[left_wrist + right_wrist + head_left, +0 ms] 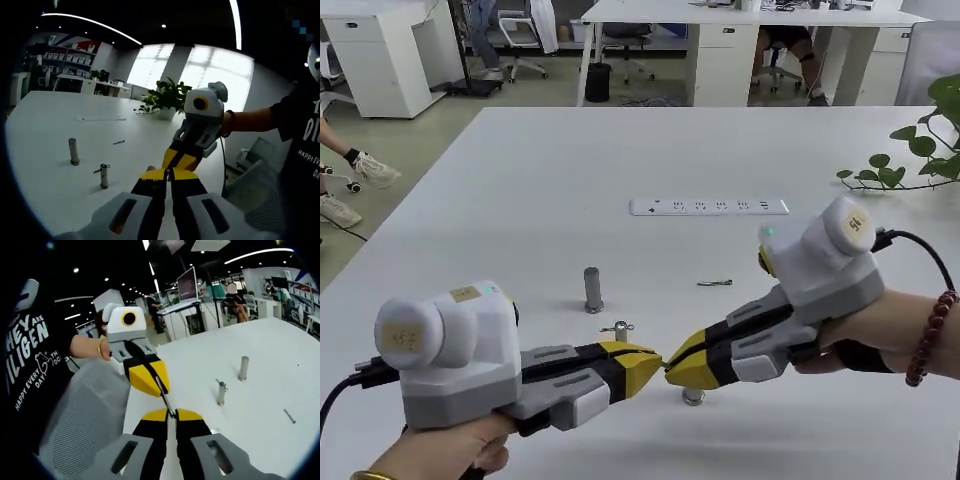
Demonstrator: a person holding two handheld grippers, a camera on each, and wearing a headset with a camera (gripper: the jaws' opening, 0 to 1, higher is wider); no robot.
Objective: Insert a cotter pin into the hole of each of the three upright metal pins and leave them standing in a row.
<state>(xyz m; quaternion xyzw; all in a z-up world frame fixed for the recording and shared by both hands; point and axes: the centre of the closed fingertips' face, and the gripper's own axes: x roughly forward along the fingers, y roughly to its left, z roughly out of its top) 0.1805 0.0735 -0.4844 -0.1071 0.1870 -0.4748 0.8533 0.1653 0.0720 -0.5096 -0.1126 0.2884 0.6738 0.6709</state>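
**A:** Head view, item by item?

**B:** Left gripper (652,361) and right gripper (675,368): tips meet nose to nose, and both pairs of jaws are narrow.
Third metal pin (693,396): just beneath the right fingers, only its foot visible.
Fitted metal pin (620,329): upright, with a cotter through its head, just on the far side of the left fingers.
Plain metal pin (592,290): upright, farther out beyond the fitted one.
Loose cotter pin (714,283): flat on the table (570,170), well beyond the right fingers.
Power strip (708,206) and plant (915,150): far from both grippers.

**A:** Left gripper view?

**B:** Its own jaws are pressed together, and the right gripper's yellow tips butt against them head-on.
The fitted metal pin (104,175) and the plain metal pin (74,151) stand left of the fingers, clear of them.
The loose cotter pin (119,142) lies beyond those two.

**A:** Right gripper view?

**B:** Held cotter pin (164,396): a thin rod bridging the two grippers.
One end is nipped in the right jaws and the other in the left gripper's closed tips.
The two upright pins stand right of the fingers, apart from them.
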